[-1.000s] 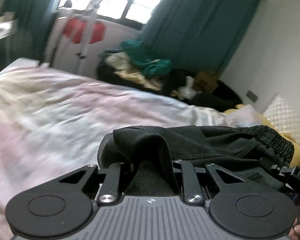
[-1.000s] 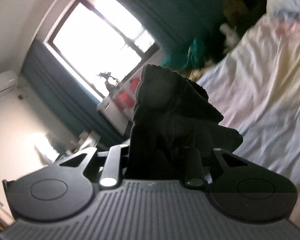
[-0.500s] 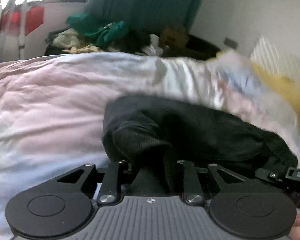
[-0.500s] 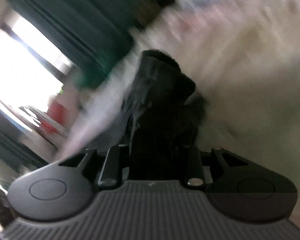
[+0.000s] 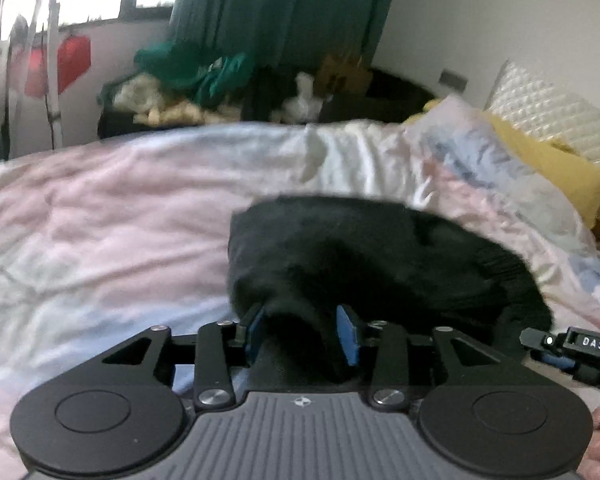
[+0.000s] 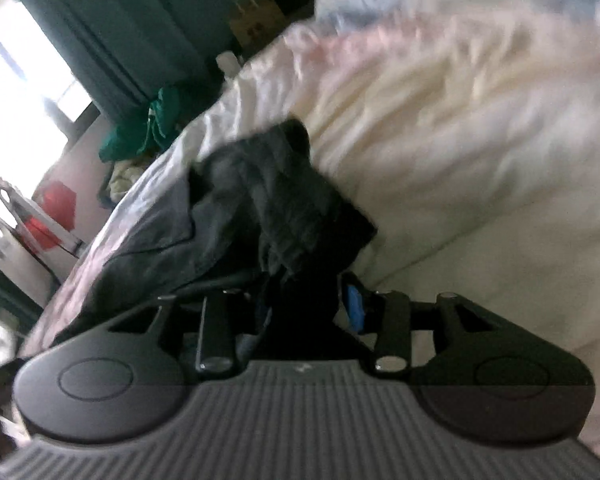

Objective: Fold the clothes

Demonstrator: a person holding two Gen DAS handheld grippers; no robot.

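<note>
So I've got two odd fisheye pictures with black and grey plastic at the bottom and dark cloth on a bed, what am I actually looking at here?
Each picture comes from a camera mounted on a hand-held gripper, looking forward along its jaws; a person holds one in each hand. The grey ribbed plastic is the tool's body. One view shows the left gripper, the other the right gripper. Both have a black garment between their blue pads, and both sets of jaws are opening, so the cloth is being let go. It lies bunched on a pale pink and white duvet. Behind are teal curtains and a pile of clothes.
</note>
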